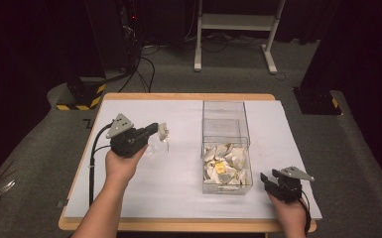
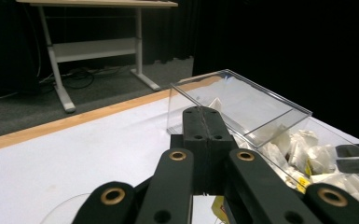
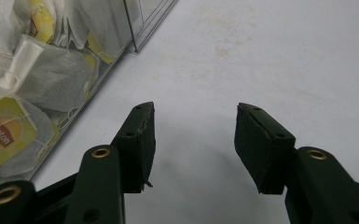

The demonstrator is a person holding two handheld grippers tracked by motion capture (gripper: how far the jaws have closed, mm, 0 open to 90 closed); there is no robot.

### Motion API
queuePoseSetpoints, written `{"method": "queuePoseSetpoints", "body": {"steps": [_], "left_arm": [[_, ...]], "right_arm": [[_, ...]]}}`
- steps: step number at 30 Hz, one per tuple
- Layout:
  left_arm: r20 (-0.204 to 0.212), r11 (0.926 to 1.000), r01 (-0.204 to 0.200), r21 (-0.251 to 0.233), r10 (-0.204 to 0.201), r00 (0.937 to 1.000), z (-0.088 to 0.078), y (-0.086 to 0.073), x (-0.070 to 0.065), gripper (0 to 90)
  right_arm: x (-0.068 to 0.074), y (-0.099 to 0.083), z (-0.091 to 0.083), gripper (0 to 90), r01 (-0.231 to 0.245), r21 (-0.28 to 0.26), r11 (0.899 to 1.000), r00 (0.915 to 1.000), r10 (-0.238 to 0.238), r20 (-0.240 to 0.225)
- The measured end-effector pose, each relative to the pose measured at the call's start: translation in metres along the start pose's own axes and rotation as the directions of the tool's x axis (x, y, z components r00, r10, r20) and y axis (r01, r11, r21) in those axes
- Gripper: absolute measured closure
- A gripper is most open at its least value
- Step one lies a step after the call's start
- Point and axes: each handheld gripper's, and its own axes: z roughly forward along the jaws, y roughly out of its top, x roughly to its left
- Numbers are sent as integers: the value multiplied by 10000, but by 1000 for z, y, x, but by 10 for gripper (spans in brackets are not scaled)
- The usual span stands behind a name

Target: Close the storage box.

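Left tool [image 1: 155, 130], raised over the table [image 1: 178, 198] to the left of the clear box [image 1: 225, 148]: its jaws are pressed together on a tea bag [image 1: 162, 131], seen from the high view as a small pale packet at the jaw tips, with something clear and glassy just below it (too faint to identify). The bag hangs well apart from the clear box, on the box's left side, level with its middle.

Handling, as a judgement: a tea bag is very light, soft and limp, so it will swing and fold rather than keep its shape. The paper tears easily and the string and tag can snag on the box wall. A pinch near the top edge or on the tag looks safest, and only gentle pressure should be needed; the bag will not slip much against the ribbed pads.

Right tool [image 1: 273, 179], resting on the table just right of the box's near corner: jaws spread, nothing between them.

What each view adds. The left gripper view shows the closed pads [image 2: 204, 122] meeting flush and the box ahead with its raised clear lid [image 2: 242, 100], yet the held bag is mostly hidden beneath the jaws (a yellow scrap peeps out low down). The right gripper view brings the box's contents close: grey-white tea bags in the box [image 3: 42, 79] pressed against the wall, one with a legible yellow Lipton tag [image 3: 2, 133], and bare table between the open pads [image 3: 140, 140]. The high view alone gives the layout of both tools about the box.
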Motion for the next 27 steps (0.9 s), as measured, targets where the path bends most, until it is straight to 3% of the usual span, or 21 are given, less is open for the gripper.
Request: {"method": "queuePoseSetpoints", "body": {"steps": [13, 27], "left_arm": [[-533, 9999, 113, -130, -120, 9985, -11, 5, 22, 900], [-1004, 9999, 167, -26, -169, 9948, -10, 4, 41, 900]], "right_arm": [[1, 0, 0, 483, 44, 16, 10000, 10000, -44, 30], [1, 0, 0, 483, -3, 20, 10000, 10000, 3, 19]]}}
